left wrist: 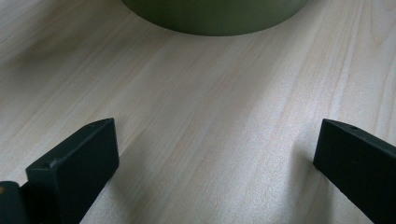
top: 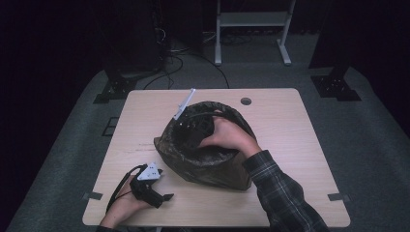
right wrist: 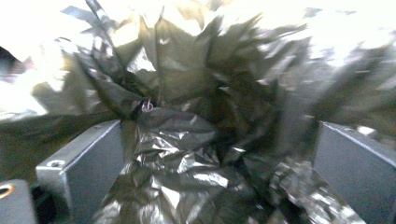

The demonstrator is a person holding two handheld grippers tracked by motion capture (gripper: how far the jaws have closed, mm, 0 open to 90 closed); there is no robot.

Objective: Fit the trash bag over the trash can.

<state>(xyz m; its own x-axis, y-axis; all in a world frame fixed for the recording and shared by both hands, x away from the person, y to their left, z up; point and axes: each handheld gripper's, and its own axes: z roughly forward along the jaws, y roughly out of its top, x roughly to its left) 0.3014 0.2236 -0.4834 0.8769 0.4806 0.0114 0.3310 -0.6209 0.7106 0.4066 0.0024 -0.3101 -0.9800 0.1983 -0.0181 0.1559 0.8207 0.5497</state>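
Here, in the middle of the high view, a round bin point(top: 212, 166) sits on a pale wooden table point(top: 290, 125), lined with a dark, shiny, crinkly bag point(top: 193, 150) that folds over its rim. The right hand point(top: 227, 137) reaches down into the bin, and the right gripper point(top: 191, 128) is inside it, a thin white plate poking out at the upper left of the rim. In the right gripper view the bag point(right wrist: 187, 140) looks like crumpled foil, full of sharp folds, and the two flat jaws stand wide apart with the bag bunched between them, not pinched. At the lower left of the high view the left gripper point(top: 152, 191) rests on the table, held by the left hand point(top: 121, 208), near the bin but apart from it. In the left gripper view its blocky black jaws stand wide over smooth wood grain, with the bin's point(left wrist: 215, 16) curved green wall at the top.
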